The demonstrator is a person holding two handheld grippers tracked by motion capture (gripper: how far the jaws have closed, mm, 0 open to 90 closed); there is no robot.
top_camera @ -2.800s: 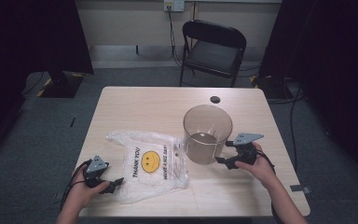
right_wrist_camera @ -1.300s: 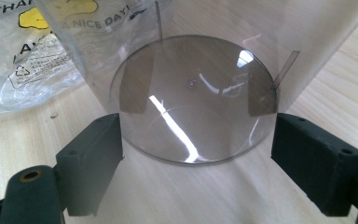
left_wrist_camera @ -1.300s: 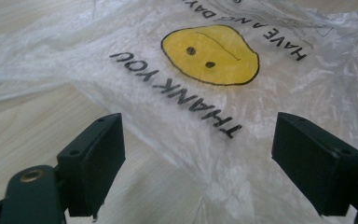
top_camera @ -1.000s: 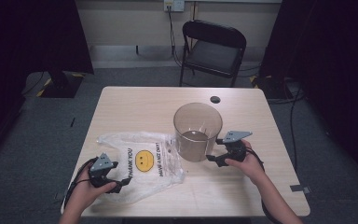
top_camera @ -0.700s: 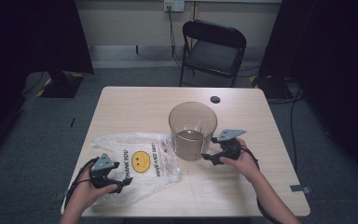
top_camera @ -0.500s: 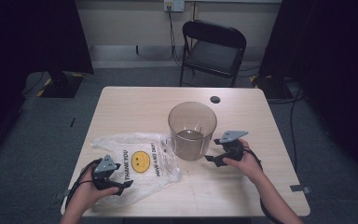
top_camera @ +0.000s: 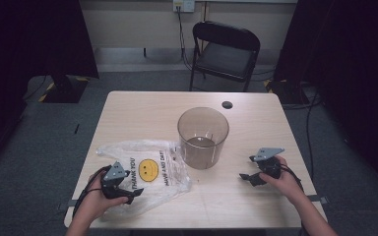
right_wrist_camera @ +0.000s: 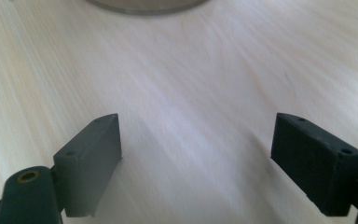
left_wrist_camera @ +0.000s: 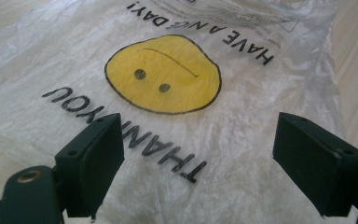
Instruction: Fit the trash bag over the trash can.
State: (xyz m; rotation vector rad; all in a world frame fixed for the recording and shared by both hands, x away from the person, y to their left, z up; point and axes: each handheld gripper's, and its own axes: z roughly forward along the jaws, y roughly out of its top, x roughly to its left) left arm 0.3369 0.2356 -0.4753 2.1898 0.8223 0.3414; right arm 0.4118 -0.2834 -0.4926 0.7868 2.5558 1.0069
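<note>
- A pale wooden counter (top_camera: 142,110) stood in the high view, with a black folding chair (top_camera: 224,51) beyond it at 12 o'clock.
- A clear plastic bin (top_camera: 203,137) stood upright near the middle of the counter, with a small black disc (top_camera: 227,104) behind it toward 1 o'clock.
- A thin plastic bag (top_camera: 150,172) lay flat at about 8 o'clock from the bin, its edge just beside the bin's base; whether they touched could not be told.
- The bag bore a yellow smiley face (left_wrist_camera: 163,74) with "THANK YOU" and "HAVE A NICE DAY" in black letters.
- The left gripper (top_camera: 119,181), held in the person's left hand, sat over the bag's near edge at 7 o'clock on the counter; its jaws were wide apart, with the printed plastic between them in the left gripper view (left_wrist_camera: 196,158).
- The right gripper (top_camera: 256,172) was at 4 o'clock from the bin and clear of it, low over bare wood; its jaws were spread wide on nothing (right_wrist_camera: 196,158).
- Compared with the pictures from moments earlier, the bin had slid toward the bag on the left, and the right gripper, which had been against the bin's side, had drawn back toward the person.
- The left gripper had kept its place on the bag.
</note>
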